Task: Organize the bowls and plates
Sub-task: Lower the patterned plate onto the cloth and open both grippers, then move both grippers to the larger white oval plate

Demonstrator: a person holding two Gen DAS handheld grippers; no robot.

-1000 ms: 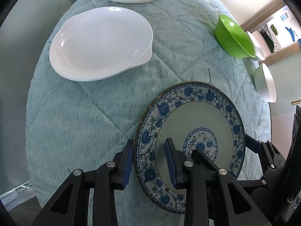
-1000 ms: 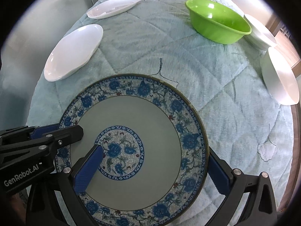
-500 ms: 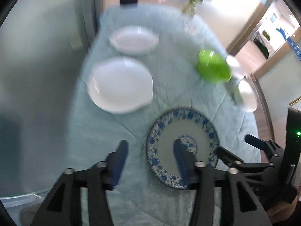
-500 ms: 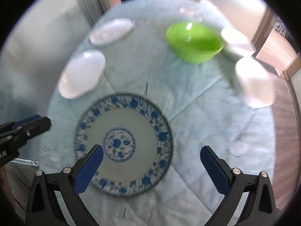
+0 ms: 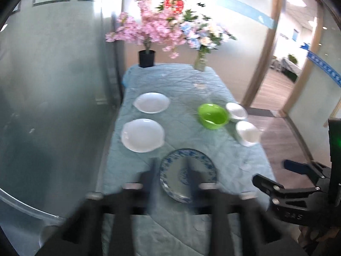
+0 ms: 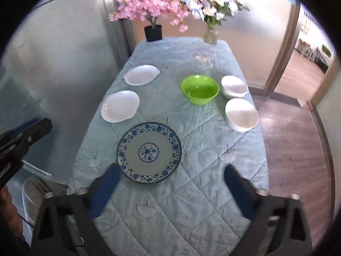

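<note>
My left hand-held gripper [image 5: 170, 178] is blurred, its jaws just closing on nothing; my right hand-held gripper [image 6: 170, 188] stands spread, narrowing, empty; the blue plate [image 6: 149, 152] lies flat on the worktop [image 6: 204, 170] just ahead of both, the white plates [image 6: 120, 106] farther off to the left, the bowls [image 6: 200, 89] to the right.

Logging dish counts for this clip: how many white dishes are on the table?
4: two shallow ones along the left side, far and nearer; two bowls at the right edge, far and nearer. None looks hidden.
</note>
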